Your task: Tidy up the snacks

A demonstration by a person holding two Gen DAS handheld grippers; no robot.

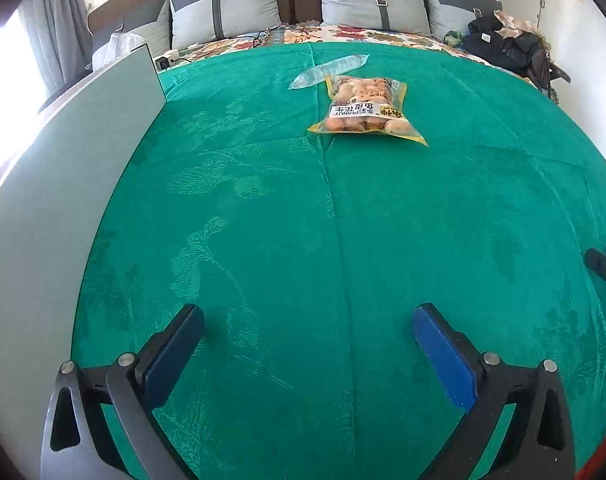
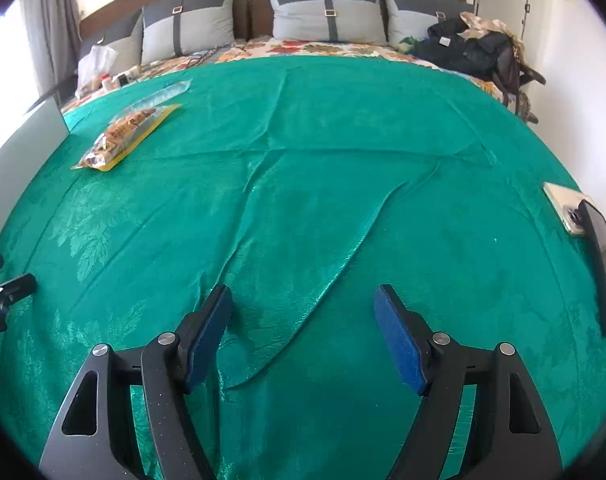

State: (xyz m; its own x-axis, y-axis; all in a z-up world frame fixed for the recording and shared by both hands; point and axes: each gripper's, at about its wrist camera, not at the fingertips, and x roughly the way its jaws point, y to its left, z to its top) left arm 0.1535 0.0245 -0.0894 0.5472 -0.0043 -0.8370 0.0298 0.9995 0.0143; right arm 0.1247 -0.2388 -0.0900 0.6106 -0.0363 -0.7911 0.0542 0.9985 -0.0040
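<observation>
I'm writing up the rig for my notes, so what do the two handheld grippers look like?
Both look alike. The left gripper and the right gripper each have two black angular fingers with triangular cut-outs, joined by silver round pivot pins. Each finger carries a flat blue textured pad on its inner face. No cables, markings, hands or sleeves show in either view.

One peanut bag, one clear packet, four pillows, two phones.
</observation>
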